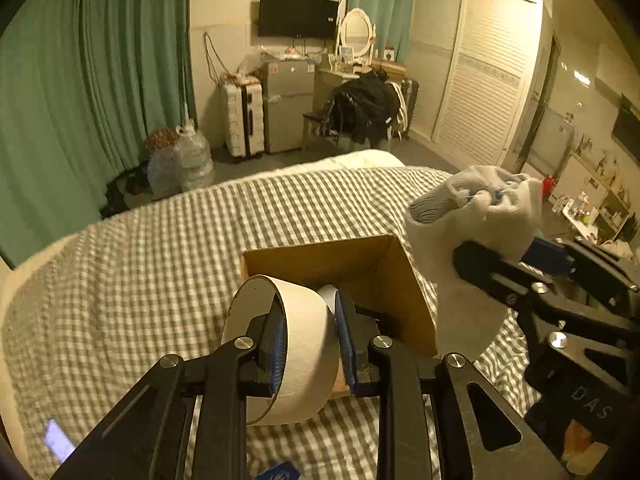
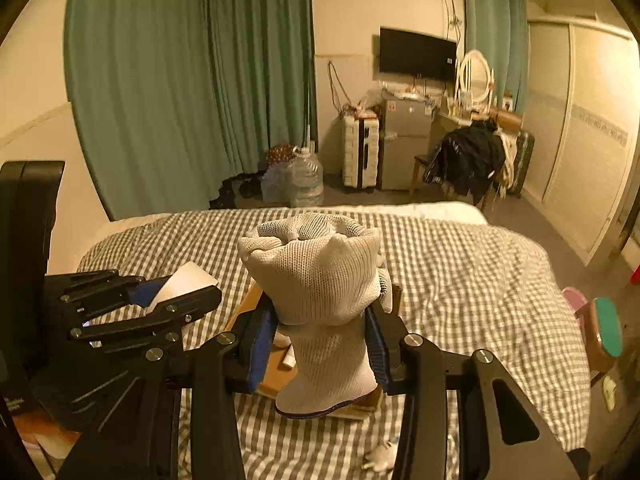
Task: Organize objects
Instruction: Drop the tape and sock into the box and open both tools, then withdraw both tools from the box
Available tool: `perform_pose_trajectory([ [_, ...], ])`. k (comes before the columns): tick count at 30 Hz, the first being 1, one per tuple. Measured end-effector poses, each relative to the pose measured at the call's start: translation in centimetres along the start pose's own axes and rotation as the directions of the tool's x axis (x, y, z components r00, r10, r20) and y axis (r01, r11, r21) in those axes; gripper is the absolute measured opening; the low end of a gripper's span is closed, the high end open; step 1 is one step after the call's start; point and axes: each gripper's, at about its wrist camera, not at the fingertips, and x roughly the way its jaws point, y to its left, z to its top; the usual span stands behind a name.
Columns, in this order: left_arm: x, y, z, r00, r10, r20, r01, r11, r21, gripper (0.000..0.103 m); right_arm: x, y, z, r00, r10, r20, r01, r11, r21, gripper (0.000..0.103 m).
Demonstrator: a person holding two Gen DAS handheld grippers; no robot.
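Tape roll [image 1: 296,344] pinched; glove [image 2: 320,304] (knit, probably) gripped.

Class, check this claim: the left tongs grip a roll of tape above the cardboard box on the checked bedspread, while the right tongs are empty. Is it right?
One error: the right tongs are not empty; the right wrist view shows them clamping a white knitted glove. The rest stands.

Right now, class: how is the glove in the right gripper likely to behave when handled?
The glove is probably floppy: its knit bunches above the right gripper and its cuff droops below. It looks light. It should not roll, and its coarse weave likely resists slipping.
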Motion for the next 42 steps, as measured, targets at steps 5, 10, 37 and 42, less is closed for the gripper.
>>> perform_pose_trajectory([
  [5,4.9,0.4,-0.1,0.998,-0.025,-0.051,0.025,1.0,-0.006,0.024,6.1,-1.4,-0.2,0.997,0.013,-0.076,-0.012,1.0,0.016,0.04],
  [10,8.7,-0.2,-1.2,0.994,-0.049,-0.098,0.05,0.999,0.016,0.024,11.4,-3.4,-1.6,0.989,0.036,-0.144,-0.029,0.998,0.052,0.04],
  [37,0.9,-5.6,-1.1,1.0,0.02,-0.003,-0.019,0.994,0.112,0.088,3.7,-6.6,0.9,0.999,0.014,-0.033,-0.01,0.994,0.107,0.078],
  [42,-5.0,-6.2,-0.5,0.994,0.069,0.086,-0.078,0.991,0.107,0.088,-3.2,-5.7,1.7,0.999,-0.015,0.045,0.011,0.996,0.084,0.08],
])
